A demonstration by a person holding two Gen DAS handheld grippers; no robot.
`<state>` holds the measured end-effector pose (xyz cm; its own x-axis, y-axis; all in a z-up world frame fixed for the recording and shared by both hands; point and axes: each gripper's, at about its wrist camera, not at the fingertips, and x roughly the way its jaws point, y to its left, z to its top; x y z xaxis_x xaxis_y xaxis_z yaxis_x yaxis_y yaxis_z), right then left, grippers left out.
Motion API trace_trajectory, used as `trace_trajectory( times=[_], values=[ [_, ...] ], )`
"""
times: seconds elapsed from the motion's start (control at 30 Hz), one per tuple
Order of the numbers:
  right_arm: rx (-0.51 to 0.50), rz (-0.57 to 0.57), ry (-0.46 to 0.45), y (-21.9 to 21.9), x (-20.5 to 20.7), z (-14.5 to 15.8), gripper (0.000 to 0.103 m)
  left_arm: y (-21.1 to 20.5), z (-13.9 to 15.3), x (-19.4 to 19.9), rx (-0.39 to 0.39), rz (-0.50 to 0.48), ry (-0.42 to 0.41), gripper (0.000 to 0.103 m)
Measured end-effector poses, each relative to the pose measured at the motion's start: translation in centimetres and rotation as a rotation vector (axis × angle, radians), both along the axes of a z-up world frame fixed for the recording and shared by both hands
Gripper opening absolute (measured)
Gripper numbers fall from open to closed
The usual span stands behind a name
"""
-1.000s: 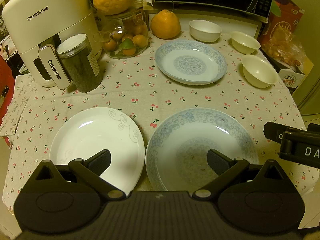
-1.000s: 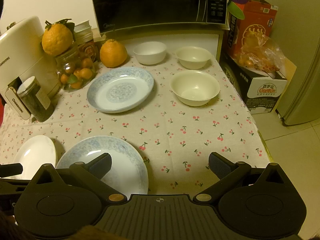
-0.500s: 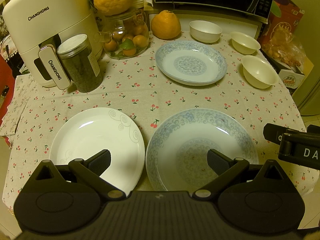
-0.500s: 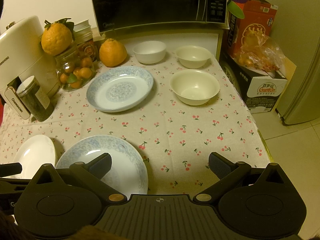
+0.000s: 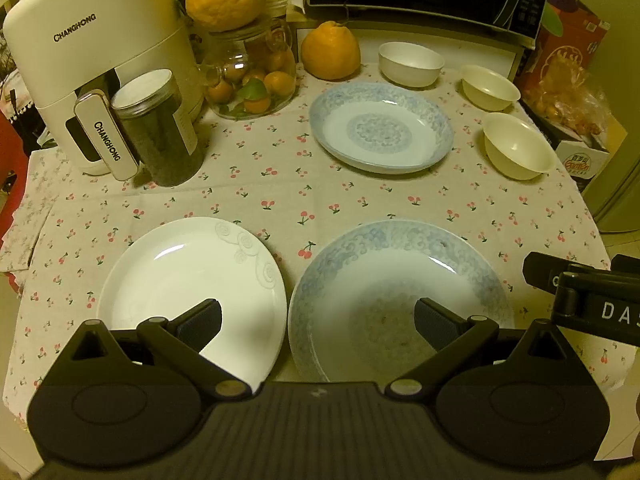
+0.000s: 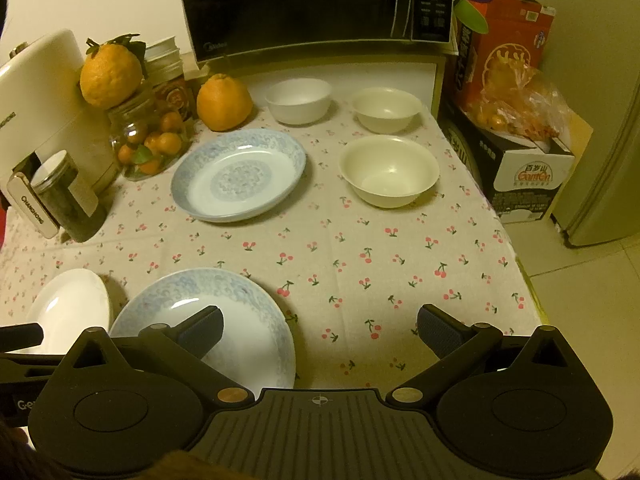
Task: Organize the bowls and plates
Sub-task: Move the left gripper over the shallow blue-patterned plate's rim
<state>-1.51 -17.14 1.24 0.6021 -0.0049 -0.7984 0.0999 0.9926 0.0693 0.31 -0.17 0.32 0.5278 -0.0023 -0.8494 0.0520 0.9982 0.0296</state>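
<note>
Nothing is stacked yet; the dishes lie apart on the desk (image 5: 280, 192), so each has room to be picked up. The left tool (image 5: 318, 320) is wide open and holds nothing, with the white plate (image 5: 188, 276) under its left finger and the near blue plate (image 5: 396, 292) under its right. The right tool (image 6: 320, 330) is wide open too, that plate under its left finger, the far blue plate (image 6: 240, 174) and three bowls (image 6: 388, 170) well ahead

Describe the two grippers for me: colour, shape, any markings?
Both are matte black. The left gripper and right gripper each have two angled fingers with dark textured pads, brass-coloured pivot pins, round side housings and a ribbed centre plate. The right one's plate carries a small crosshair mark.
</note>
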Motion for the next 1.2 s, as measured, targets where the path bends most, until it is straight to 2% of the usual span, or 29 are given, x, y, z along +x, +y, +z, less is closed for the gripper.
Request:
trace_trajectory(
  times=[0.33,0.5,0.57,0.67,0.7,0.8,1.1,1.2],
  values=[
    [-0.031,-0.001,-0.027,-0.2,0.5,1.1,0.103,-0.1,0.5,0.2,-0.008,-0.029,-0.024,0.103],
    [-0.027,-0.004,-0.016,-0.6,1.4,1.6,0.103,-0.4,1.1,0.4,-0.009,-0.066,-0.087,0.103],
    [-0.031,-0.004,-0.01,-0.7,1.8,1.8,0.103,-0.7,1.4,0.6,0.022,-0.083,-0.114,0.103],
    [-0.025,0.003,0.001,-0.9,2.5,2.2,0.103,-0.9,1.5,1.5,0.066,-0.1,-0.073,0.103],
    [-0.016,0.001,0.009,-1.0,2.9,2.2,0.103,-0.9,1.5,1.9,0.066,-0.096,-0.073,0.103],
    [0.01,-0.005,0.034,-1.4,4.0,2.1,0.103,-0.4,1.9,2.5,0.001,-0.08,-0.084,0.102],
    [0.138,-0.067,0.08,-3.1,7.8,1.6,0.103,-0.2,2.8,6.1,0.022,-0.047,-0.118,0.102],
    [0.173,-0.064,0.08,-3.2,8.9,1.4,0.103,0.4,2.8,7.4,-0.039,-0.025,-0.104,0.102]
  ],
)
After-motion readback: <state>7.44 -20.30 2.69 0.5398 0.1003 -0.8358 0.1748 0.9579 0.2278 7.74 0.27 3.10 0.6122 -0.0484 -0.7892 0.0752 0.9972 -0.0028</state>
